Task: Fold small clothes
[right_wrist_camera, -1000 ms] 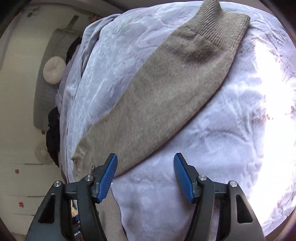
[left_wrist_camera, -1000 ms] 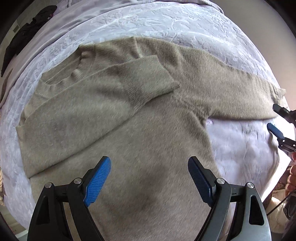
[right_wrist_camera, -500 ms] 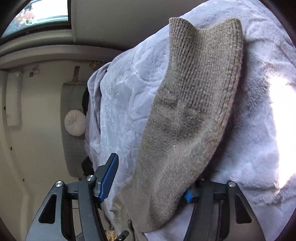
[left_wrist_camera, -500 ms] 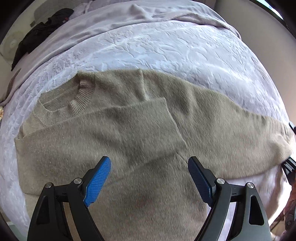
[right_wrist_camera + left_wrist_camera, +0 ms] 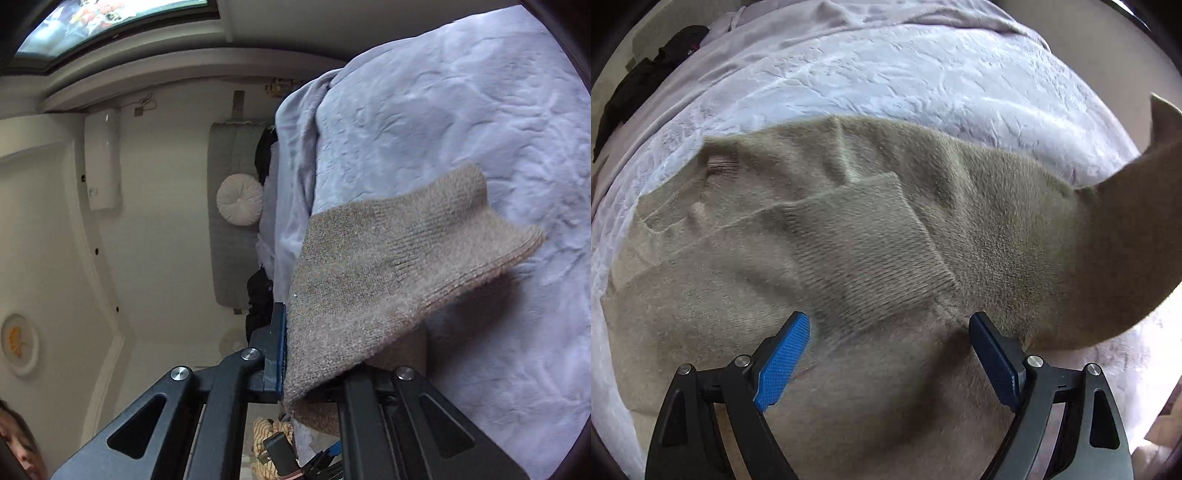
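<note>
One right gripper (image 5: pixel 291 354) pad hidden, jaws clamped on sleeve (image 5: pixel 388 273); left gripper (image 5: pixel 890 354) jaws wide.

Left gripper (image 5: pixel 889 356): black triangular-cutout arms, silver round screws at the pivots, bright blue cross-hatched pads (image 5: pixel 783 363). Right gripper (image 5: pixel 295 354): same black frame and silver screws, blue pad edge showing on one finger only.

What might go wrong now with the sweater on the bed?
The right gripper, whose jaws have just closed, holds the sleeve near its side edge, so it may slip out. Pulling could drag the sweater, since the open left gripper hovers without pinning it, undoing the folded sleeve.
</note>
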`<state>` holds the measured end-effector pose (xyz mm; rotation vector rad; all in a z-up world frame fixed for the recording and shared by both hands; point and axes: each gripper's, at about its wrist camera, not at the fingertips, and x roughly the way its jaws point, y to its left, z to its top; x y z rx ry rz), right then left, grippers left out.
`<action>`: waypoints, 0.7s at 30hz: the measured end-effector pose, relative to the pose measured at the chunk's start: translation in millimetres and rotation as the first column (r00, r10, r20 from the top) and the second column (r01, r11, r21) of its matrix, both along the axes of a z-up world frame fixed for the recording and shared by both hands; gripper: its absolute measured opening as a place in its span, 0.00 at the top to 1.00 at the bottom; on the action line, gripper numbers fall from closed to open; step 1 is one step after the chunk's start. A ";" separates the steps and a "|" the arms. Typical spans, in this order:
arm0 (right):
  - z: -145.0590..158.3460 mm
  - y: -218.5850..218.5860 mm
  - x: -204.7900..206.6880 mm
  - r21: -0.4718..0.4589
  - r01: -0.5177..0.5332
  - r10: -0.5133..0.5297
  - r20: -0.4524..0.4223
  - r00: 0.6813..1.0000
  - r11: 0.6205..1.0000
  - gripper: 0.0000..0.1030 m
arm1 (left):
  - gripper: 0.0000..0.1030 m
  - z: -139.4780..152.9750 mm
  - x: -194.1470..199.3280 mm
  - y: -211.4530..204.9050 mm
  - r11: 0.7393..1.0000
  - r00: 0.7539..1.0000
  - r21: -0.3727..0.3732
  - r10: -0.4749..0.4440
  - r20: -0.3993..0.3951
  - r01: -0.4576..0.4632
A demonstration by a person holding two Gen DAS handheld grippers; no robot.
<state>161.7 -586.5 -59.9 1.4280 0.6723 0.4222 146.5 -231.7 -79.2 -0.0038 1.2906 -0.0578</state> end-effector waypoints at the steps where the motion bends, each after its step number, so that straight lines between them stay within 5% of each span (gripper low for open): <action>1: 4.5 5.7 6.0 -0.002 -0.016 0.016 0.014 1.000 1.000 0.93 | 0.14 7.4 -4.5 8.3 1.000 1.000 -0.010 0.004 0.018 -0.004; 7: 51.3 94.8 46.0 -0.120 -0.211 0.224 0.112 0.968 0.970 0.93 | 0.14 33.7 -33.1 78.9 0.998 0.995 -0.028 0.065 0.075 -0.063; 12: 73.7 202.2 78.7 -0.286 -0.407 0.455 0.122 0.882 0.867 0.93 | 0.14 32.6 -53.2 150.8 0.986 0.983 -0.006 0.166 0.079 -0.166; 16: 57.3 300.3 82.0 -0.410 -0.558 0.628 0.045 0.777 0.721 0.93 | 0.14 23.6 -74.8 212.2 0.962 0.960 0.021 0.272 0.067 -0.274; 21: 7.9 413.6 65.1 -0.544 -0.697 0.760 -0.156 0.631 0.467 0.92 | 0.14 4.2 -98.7 267.2 0.937 0.937 0.041 0.347 0.037 -0.348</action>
